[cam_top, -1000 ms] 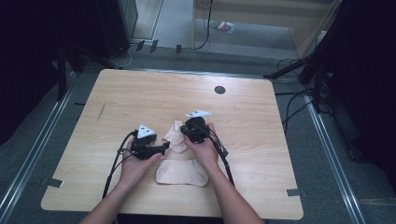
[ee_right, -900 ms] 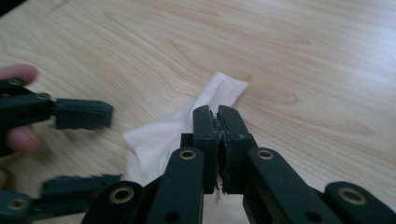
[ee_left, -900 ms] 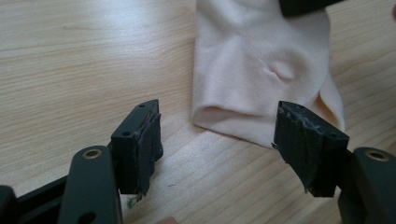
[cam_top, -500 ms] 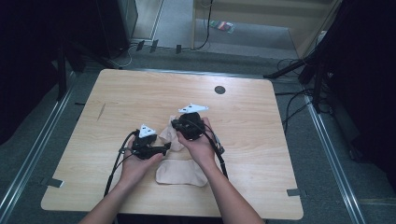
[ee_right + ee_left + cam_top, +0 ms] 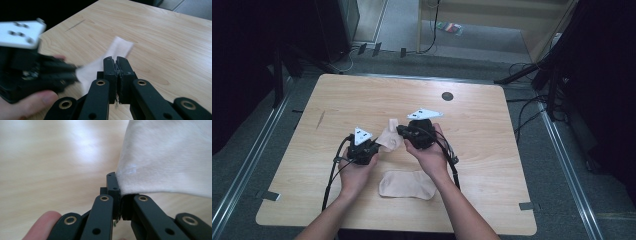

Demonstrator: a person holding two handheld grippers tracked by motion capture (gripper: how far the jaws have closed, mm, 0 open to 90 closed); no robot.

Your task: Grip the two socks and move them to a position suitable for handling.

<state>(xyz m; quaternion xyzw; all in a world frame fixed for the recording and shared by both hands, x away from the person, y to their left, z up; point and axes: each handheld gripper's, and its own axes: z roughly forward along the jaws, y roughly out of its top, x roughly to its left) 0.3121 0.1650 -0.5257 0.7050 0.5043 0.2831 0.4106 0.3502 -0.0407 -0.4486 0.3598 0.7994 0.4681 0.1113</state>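
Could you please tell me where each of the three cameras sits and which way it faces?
High view: above the person's side, looking forward and down on the table; both forearms and grippers show.
Left gripper view: along the left gripper, shut on the lifted sock; a fingertip shows.
Right gripper view: along the right gripper, toward the left gripper.
All views share the lifted sock.

Bare tabletop (image 5: 362,100) beyond; second sock (image 5: 407,184) nearside.

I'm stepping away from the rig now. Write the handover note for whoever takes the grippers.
Left gripper: jaws have just been closing, now shut on the lifted sock.
Right gripper: shut on the same sock's other side.
Second sock: flat on the table near the person.
Done: first sock lifted between both grippers.
Left: probably folding or pairing it with the second sock.
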